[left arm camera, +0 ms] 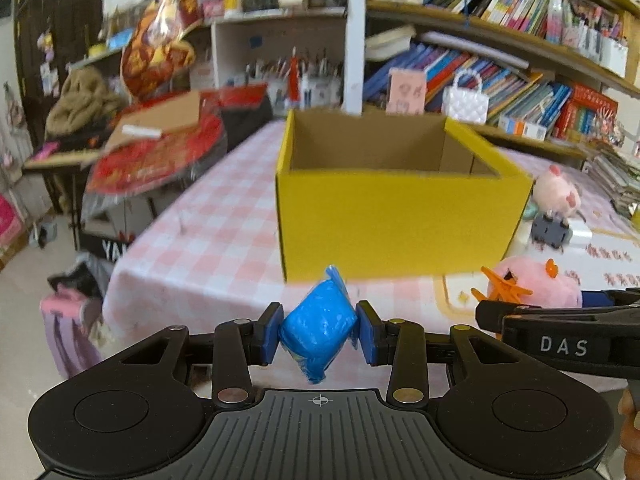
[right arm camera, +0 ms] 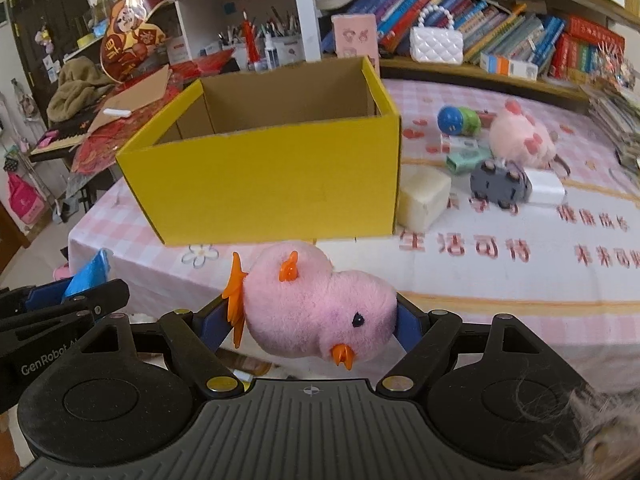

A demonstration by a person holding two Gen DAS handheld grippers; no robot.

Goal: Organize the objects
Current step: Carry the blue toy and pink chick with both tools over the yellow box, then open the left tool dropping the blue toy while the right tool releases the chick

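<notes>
Your left gripper [left arm camera: 319, 339] pinches a blue wrapped packet [left arm camera: 318, 330] between narrowly spaced pads. Ahead of both tools stands the open yellow box [right arm camera: 272, 184]. Your right gripper [right arm camera: 316, 326], spread wide, clamps a pink plush chick [right arm camera: 316, 316].

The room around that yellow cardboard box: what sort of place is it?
Probably a lived-in home study or child's room: crowded wooden bookshelves of colourful books, a table under a pink checked tablecloth strewn with toys, and cups of pens and brushes behind the box.
</notes>
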